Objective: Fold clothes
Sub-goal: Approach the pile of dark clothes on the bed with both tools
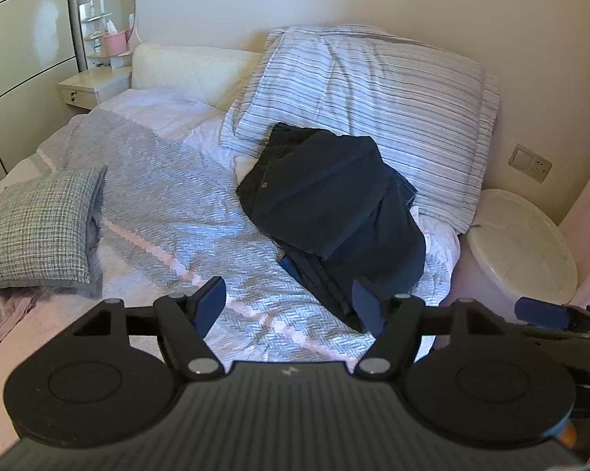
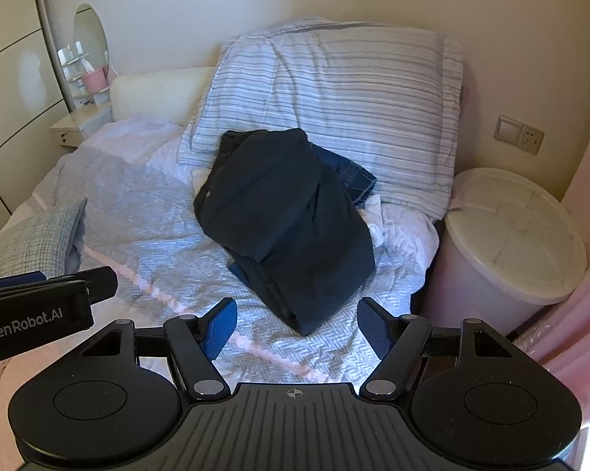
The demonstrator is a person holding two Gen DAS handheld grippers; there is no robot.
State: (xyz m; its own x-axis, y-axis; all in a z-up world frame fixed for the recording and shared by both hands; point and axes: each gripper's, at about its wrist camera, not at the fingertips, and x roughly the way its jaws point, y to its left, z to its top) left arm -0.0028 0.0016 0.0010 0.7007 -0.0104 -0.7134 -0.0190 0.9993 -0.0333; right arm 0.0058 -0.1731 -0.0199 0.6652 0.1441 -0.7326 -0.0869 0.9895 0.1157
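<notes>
I hold my left gripper (image 1: 289,306) and my right gripper (image 2: 297,325) side by side above the bed (image 1: 169,212), both released with fingers spread and grasping nothing. The dark clothes (image 2: 283,212) lie in a loose heap against the striped pillow (image 2: 357,106), one piece draped over the others, jeans (image 2: 354,176) showing beneath.

Only readable text I can spot is "GenRobot.AI" in pale letters on the black side of the left gripper (image 2: 36,306), which pokes in at the left edge of the right wrist view. Both gripper bodies carry a small pale mark at top centre, but no letters there. Nothing legible on the shelf bottles (image 1: 99,45), too small.
</notes>
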